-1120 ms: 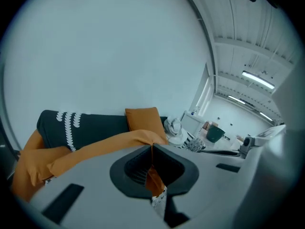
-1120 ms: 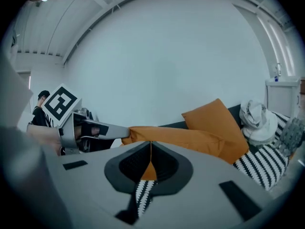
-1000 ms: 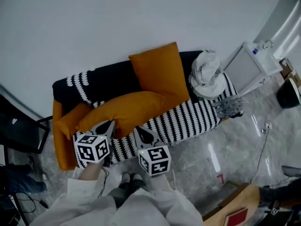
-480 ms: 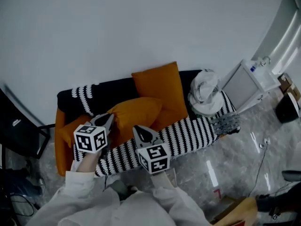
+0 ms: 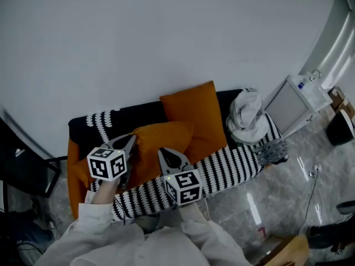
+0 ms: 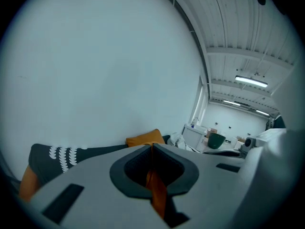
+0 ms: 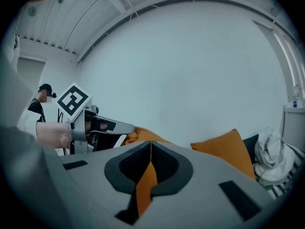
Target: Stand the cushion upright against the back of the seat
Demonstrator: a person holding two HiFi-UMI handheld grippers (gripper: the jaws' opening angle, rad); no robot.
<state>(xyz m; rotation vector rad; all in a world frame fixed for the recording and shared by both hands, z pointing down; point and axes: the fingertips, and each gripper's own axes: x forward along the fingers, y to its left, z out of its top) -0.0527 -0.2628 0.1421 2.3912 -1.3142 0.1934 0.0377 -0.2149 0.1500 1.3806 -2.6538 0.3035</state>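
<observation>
The orange cushion (image 5: 161,144) lies lengthwise over the left half of the sofa (image 5: 80,127), between the striped seat cover (image 5: 222,162) and the black backrest. Its right end is just beside a second orange cushion (image 5: 195,114), which stands upright against the backrest. Whether its far edge rests on the seat cannot be told.

The left hand-held gripper (image 5: 131,141) has its jaws closed on the cushion's near left edge; in the left gripper view a fold of orange fabric (image 6: 156,192) is pinched between the pads. The right hand-held gripper (image 5: 162,152) is clamped the same way on the near edge further right, with an orange strip (image 7: 145,185) caught between its closed jaws.

At the right end of the sofa sits a crumpled white bundle (image 5: 244,111), and a grey textured piece (image 5: 272,149) hangs off the seat's right corner. Beyond it stands a white unit (image 5: 291,92) on the glossy floor (image 5: 277,198). A plain pale wall (image 5: 166,32) rises behind the sofa.
</observation>
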